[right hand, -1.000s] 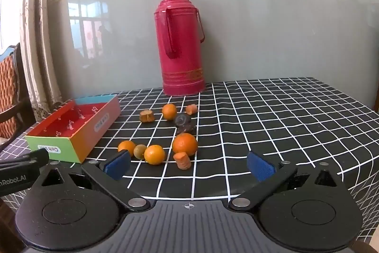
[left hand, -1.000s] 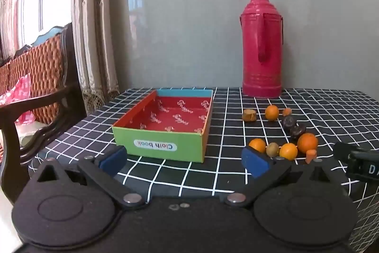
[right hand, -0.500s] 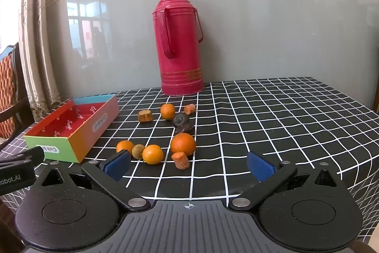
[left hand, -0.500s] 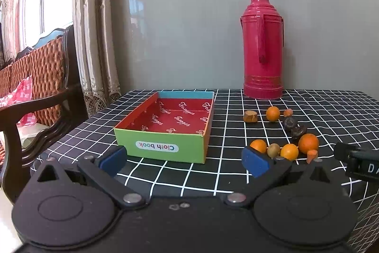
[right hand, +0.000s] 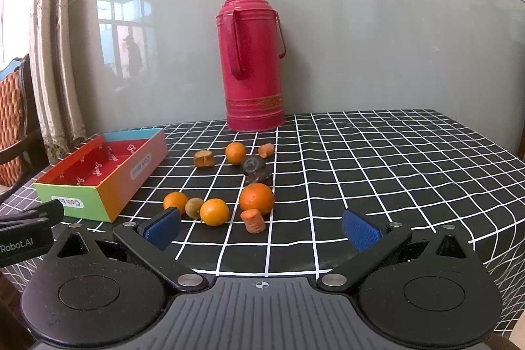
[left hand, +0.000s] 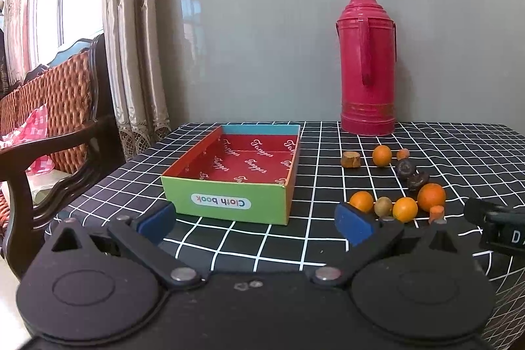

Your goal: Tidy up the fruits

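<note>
Ahead of your right claw, wide open and empty, lie the fruits, nearer it than your left claw, equally open.

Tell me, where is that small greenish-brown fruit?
In the right wrist view the greenish-brown fruit lies on the checked tablecloth, left of centre, wedged between two oranges.

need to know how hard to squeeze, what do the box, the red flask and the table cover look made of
Box: looks like printed cardboard, with thin flat walls, sharp folded corners and a matte colour print.
Red flask: probably painted metal or hard plastic; the glossy shell with moulded ridges leaves it open.
Table cover: seems to be a soft checked cloth or vinyl, since it drapes over the edge.
</note>
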Motion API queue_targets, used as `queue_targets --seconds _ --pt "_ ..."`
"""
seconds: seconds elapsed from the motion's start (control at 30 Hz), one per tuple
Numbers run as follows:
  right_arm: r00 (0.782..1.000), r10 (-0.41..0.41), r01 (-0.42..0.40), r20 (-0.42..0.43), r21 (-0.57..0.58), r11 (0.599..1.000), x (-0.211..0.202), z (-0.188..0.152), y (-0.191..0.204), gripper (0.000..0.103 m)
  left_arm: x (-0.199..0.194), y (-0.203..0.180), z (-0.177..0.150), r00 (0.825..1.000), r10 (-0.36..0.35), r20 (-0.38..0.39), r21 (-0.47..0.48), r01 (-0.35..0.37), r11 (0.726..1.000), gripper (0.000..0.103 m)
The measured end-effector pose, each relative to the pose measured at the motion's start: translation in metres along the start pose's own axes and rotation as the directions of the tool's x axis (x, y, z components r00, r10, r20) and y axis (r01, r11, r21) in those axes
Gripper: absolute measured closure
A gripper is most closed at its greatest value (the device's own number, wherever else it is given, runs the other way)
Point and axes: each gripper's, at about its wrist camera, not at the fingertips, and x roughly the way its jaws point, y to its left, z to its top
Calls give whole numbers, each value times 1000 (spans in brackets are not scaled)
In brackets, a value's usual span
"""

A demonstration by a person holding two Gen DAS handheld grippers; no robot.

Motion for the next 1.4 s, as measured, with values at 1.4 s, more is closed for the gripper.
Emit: queue_targets --seconds 1.4 --pt "1000 -4 4 1 18 1000 0 0 -1 0 2 -3 -2 1000 6 -6 32 -6 999 6"
